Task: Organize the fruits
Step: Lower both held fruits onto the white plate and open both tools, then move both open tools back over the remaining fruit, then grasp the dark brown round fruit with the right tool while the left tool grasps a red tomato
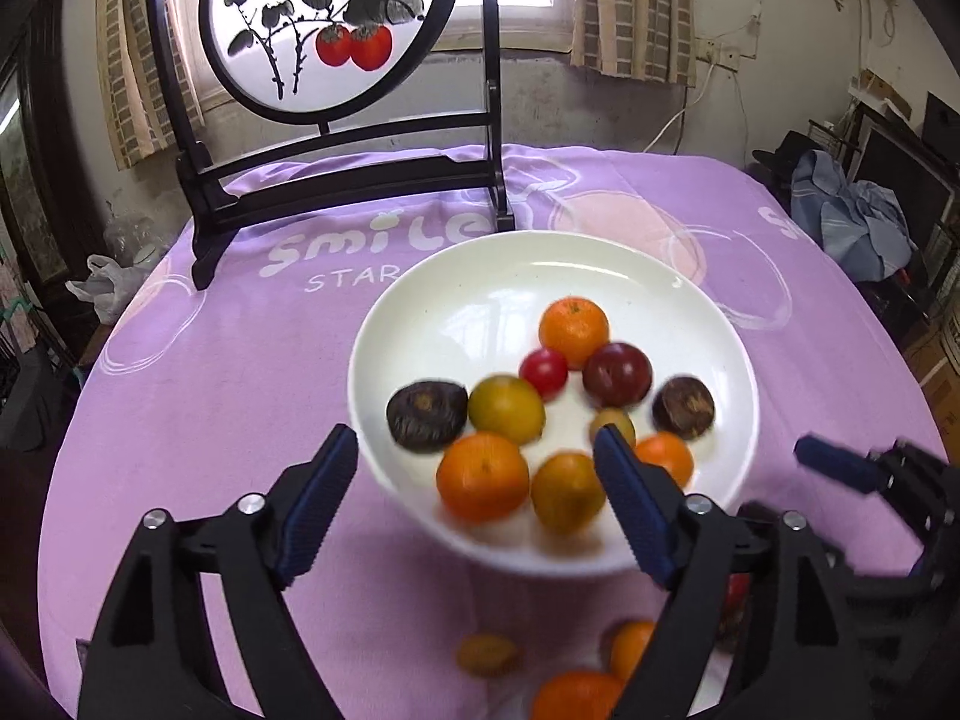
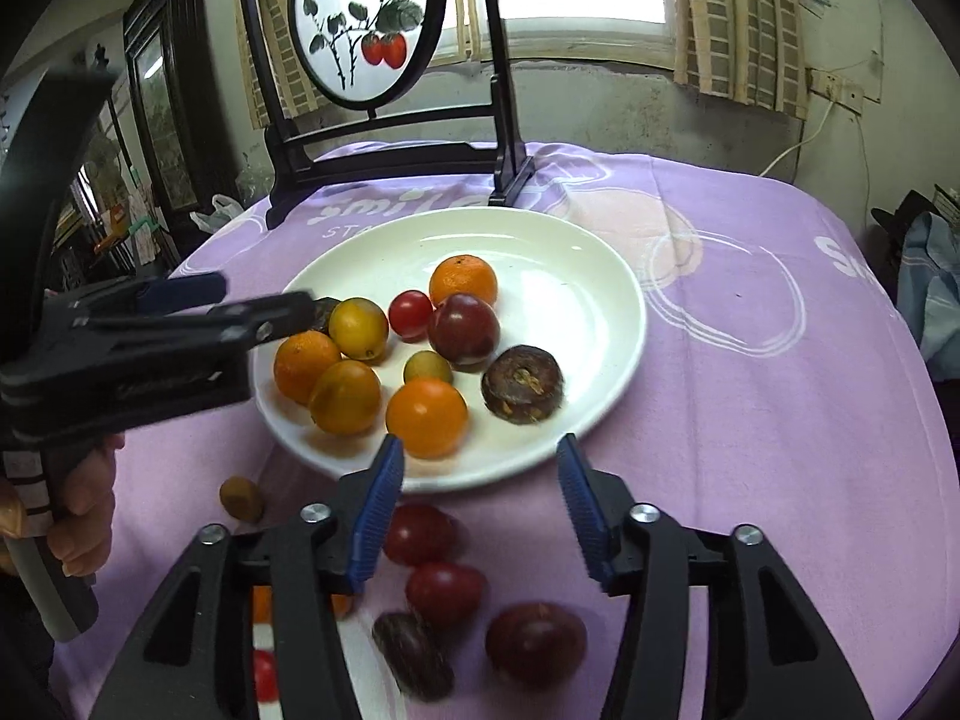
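Loose fruit — dark plums [image 2: 536, 642] and a cherry tomato [image 2: 418, 534] — is seen on the purple cloth [image 2: 750, 420] beneath the right gripper [image 2: 477, 501], held wide apart and empty. The left gripper [image 1: 474, 498], likewise spread and empty, is poised over the near rim of the white plate [image 1: 540, 264] — there oranges [image 1: 573, 330], plums and tomatoes are gathered.

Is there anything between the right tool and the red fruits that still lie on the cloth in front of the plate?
Nothing visible. The right tool is open above the cloth, and the nearest red fruit lies just below its tips with only bare cloth between. The plate is behind it.
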A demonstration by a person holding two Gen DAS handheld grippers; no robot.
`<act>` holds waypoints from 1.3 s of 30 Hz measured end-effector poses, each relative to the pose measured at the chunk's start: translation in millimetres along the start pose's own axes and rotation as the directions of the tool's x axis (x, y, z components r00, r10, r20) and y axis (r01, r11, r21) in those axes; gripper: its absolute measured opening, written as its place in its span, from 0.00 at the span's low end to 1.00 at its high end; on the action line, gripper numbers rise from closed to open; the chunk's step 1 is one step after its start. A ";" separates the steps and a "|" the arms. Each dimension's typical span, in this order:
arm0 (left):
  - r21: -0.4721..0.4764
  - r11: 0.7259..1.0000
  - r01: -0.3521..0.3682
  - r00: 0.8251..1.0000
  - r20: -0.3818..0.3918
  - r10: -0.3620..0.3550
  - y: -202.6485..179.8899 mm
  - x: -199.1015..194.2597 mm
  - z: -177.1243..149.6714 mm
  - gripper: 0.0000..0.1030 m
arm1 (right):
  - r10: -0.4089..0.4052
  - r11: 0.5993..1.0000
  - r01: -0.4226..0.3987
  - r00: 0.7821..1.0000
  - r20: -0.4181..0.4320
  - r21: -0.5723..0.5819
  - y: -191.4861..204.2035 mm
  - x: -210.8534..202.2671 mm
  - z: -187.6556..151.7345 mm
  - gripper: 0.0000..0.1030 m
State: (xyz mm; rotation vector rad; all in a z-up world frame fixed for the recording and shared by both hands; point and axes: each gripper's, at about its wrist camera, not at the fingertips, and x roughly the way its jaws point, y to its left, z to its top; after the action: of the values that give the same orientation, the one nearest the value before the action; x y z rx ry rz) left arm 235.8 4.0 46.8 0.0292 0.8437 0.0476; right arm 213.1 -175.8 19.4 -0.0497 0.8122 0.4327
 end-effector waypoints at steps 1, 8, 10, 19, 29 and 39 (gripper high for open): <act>0.002 1.000 0.015 1.000 0.004 -0.015 0.7 -7.9 -7.9 0.78 | 0.000 1.000 -0.001 1.000 0.004 0.007 -1.9 -6.4 -4.3 0.58; 0.035 0.998 0.060 0.998 -0.012 -0.059 -0.3 -42.6 -54.9 0.79 | 0.012 0.999 -0.011 1.000 -0.022 0.030 -2.5 -30.6 -40.7 0.58; 0.033 0.997 0.073 0.997 -0.024 -0.072 -1.2 -49.4 -66.3 0.79 | 0.018 0.999 -0.017 0.999 -0.035 0.027 0.1 -33.6 -51.7 0.58; 0.038 0.990 0.138 0.988 -0.077 -0.134 -17.7 -68.4 -112.2 0.80 | 0.030 0.999 -0.028 0.998 -0.058 0.040 6.0 -47.7 -91.6 0.58; 0.039 0.985 0.166 0.975 -0.157 -0.158 -41.0 -56.8 -137.0 0.79 | 0.031 0.996 -0.028 0.999 -0.045 0.079 -3.4 -56.6 -103.3 0.61; 0.082 0.972 0.221 0.955 -0.218 -0.199 -64.1 -37.0 -144.1 0.34 | 0.043 0.992 -0.038 0.998 -0.035 0.116 -13.7 -54.3 -105.1 0.62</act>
State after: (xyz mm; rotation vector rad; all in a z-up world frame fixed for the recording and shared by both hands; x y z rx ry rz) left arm 105.5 -60.9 -24.3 0.0344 1.0553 -0.1980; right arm 112.8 -229.3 -16.3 0.0664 0.8749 0.4234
